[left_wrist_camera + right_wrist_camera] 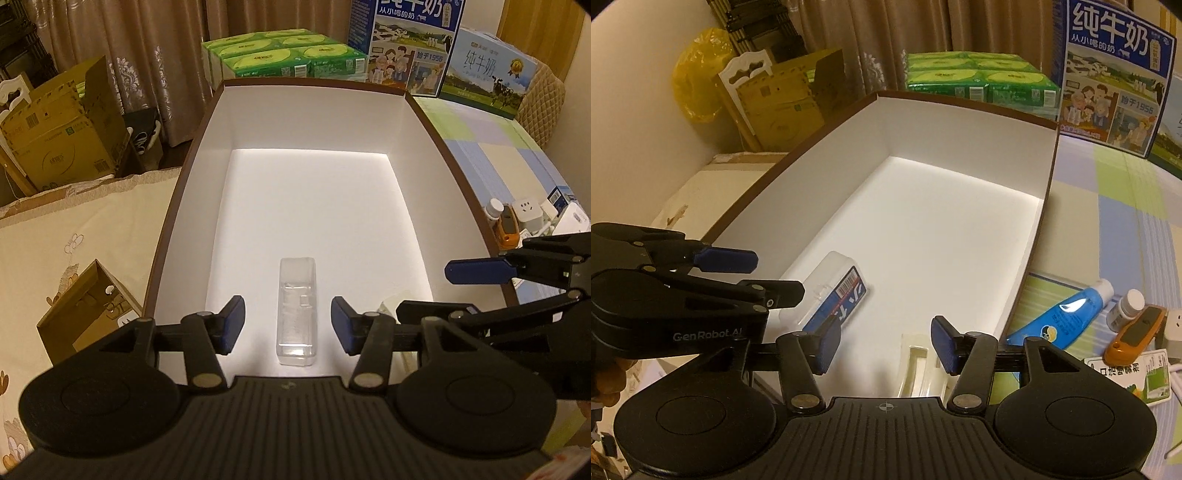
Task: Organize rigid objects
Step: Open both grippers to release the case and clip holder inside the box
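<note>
A clear plastic case (pixel 297 311) with a blue label (pixel 837 295) lies on the floor of a large white box with a brown rim (pixel 177 184) (pixel 1039 251). My left gripper (pixel 287 325) is open above the case, fingers either side of it, holding nothing. My right gripper (pixel 886 343) is open and empty over the box's near right corner, above a pale clear tray piece (pixel 916 365). The right gripper also shows in the left wrist view (pixel 476 273). The left gripper shows in the right wrist view (pixel 738 273).
Right of the box lie a blue tube (pixel 1063 314), a small white bottle (pixel 1126 308), an orange device (pixel 1137 332), a white socket (pixel 528 212) and a card (pixel 1137 373). Green cartons (pixel 284 55) and milk boxes (pixel 410 40) stand behind. Cardboard boxes (pixel 62 125) sit left.
</note>
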Motion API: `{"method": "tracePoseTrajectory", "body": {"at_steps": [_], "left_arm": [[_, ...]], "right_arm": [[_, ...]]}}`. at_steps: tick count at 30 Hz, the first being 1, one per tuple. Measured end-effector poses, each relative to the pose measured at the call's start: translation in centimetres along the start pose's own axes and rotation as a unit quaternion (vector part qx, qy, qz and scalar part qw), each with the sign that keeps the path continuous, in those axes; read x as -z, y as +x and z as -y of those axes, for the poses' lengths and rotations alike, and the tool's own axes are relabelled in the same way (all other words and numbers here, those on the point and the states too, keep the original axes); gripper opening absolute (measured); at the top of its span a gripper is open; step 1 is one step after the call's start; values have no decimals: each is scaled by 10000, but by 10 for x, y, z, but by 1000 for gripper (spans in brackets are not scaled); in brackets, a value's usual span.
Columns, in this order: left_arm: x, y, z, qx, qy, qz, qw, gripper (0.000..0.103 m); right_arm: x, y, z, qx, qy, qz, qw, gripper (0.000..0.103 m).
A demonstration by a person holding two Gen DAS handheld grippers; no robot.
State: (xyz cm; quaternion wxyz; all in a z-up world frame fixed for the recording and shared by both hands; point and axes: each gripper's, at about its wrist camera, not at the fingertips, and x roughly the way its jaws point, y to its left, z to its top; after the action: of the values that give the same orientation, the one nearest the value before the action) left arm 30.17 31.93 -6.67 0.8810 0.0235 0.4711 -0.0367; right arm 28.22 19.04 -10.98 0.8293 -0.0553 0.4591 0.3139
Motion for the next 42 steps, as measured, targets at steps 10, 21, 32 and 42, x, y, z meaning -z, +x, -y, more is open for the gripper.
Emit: {"method": "tracePoseTrajectory", "body": {"at_steps": [10,21,32,42], "left_arm": [[0,-20,10,26,-2,178,9998,48],[4,-51,44,221,78,432,9988,48],[9,-72,101,495,256,525,9971,48],[7,-75,169,750,488,464,9949,48]], "right_arm": [[3,-20,2,-108,119,214,9996,52],[20,-70,19,-273,347,557,9975,53],[48,-122,73,-160,705,742,9946,53],[78,-163,141,158,1064,772,9912,53]]}}
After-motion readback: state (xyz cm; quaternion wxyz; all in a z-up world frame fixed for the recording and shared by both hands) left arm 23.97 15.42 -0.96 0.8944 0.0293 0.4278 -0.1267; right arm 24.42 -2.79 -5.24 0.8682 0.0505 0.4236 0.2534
